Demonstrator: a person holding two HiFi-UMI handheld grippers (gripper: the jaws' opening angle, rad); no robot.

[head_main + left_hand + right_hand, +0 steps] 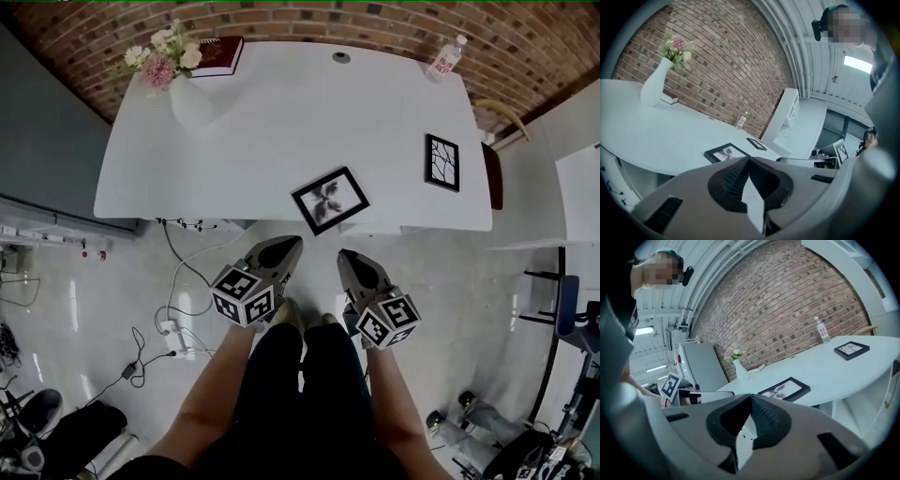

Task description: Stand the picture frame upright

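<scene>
A black picture frame [330, 199] lies flat near the front edge of the white table [281, 131]; it also shows in the left gripper view [725, 152] and the right gripper view [784, 389]. A second black frame [442, 161] lies flat at the table's right. My left gripper [286, 246] and right gripper [345, 257] hang side by side short of the table's front edge, below the nearer frame and apart from it. Both are shut with nothing between the jaws.
A white vase of flowers [187, 98] and a dark red book [219, 54] stand at the table's back left, a water bottle [445, 58] at the back right. Cables and a power strip [169, 328] lie on the floor at the left. A brick wall [309, 19] runs behind.
</scene>
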